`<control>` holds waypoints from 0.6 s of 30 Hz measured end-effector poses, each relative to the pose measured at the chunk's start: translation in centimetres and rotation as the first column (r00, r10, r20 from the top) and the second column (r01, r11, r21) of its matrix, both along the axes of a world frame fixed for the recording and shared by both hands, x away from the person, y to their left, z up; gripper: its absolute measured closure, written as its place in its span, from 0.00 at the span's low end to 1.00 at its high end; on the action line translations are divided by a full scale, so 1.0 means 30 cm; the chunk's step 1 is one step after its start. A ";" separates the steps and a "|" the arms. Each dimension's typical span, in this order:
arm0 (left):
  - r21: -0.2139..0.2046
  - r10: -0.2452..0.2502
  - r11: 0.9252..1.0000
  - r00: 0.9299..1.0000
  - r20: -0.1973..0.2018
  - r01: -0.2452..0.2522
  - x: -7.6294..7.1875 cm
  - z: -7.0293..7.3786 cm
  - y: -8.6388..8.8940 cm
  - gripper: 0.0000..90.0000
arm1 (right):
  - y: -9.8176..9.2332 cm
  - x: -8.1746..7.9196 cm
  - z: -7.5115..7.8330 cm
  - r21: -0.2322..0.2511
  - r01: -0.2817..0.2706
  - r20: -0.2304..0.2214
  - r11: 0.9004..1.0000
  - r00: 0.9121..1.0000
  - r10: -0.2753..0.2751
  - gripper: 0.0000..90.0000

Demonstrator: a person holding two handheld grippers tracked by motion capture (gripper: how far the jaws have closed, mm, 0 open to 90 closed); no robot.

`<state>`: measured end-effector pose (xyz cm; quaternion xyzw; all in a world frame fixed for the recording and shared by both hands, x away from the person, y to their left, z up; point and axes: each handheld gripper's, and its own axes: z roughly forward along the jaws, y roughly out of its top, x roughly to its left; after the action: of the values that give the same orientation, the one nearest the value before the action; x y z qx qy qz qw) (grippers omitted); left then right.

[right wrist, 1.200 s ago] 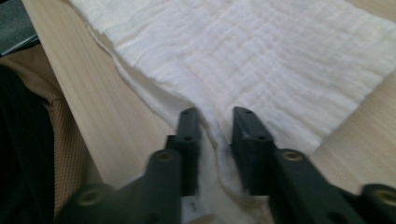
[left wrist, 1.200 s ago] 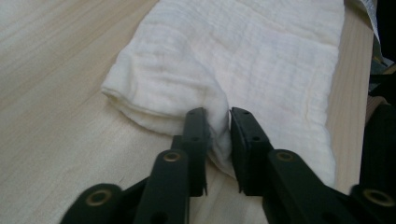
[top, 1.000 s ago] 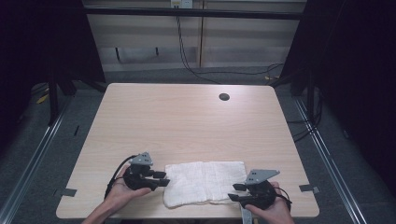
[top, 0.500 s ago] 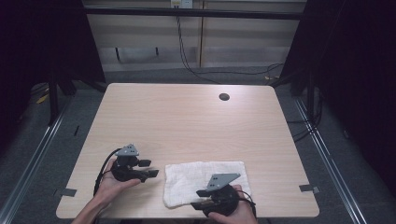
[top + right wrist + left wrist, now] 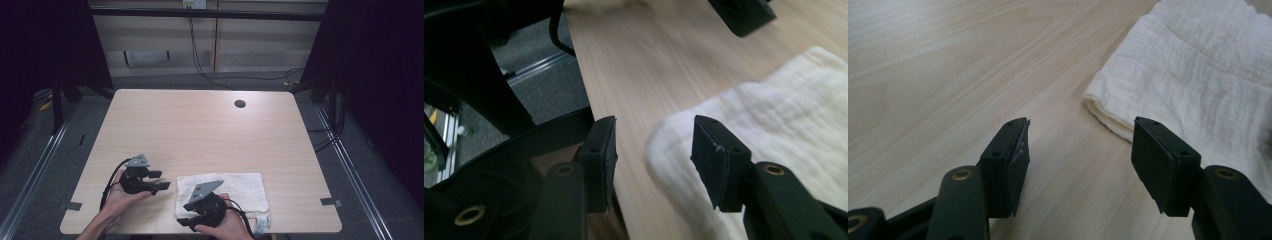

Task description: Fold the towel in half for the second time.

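At the near left of the desk [image 5: 200, 130], the left hand-held gripper [image 5: 159, 181] hovers just left of the folded white towel [image 5: 245, 187], its jaws spread wide with nothing between them but bare wood. Right of it, the towel lies flat along the near edge of the desk, right of centre. Over the towel's near left corner sits the right hand-held gripper [image 5: 182, 221], whose jaws have just been opening and stand apart astride that corner, the pads not pressing on the cloth.
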<state>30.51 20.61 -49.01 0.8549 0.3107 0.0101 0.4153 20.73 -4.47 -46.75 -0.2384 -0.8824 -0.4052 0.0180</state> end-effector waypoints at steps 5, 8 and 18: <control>-0.002 -0.006 1.000 1.000 0.000 0.006 -0.003 0.000 -0.005 0.44 | 0.051 0.043 -0.032 -0.040 -0.010 0.001 0.999 1.000 0.010 0.60; 0.006 -0.010 1.000 1.000 0.000 0.010 -0.007 0.000 -0.008 0.45 | 0.057 0.046 -0.056 -0.050 -0.001 0.001 0.999 1.000 0.001 0.60; -0.002 0.005 1.000 1.000 0.006 -0.005 -0.006 0.004 -0.001 0.44 | 0.077 0.026 -0.088 -0.102 -0.045 0.065 0.994 0.997 0.052 0.56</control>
<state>30.33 20.58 -48.88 0.8537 0.3116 0.0132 0.4170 21.50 -2.14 -49.38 -0.2037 -0.9074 -0.3674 -0.0138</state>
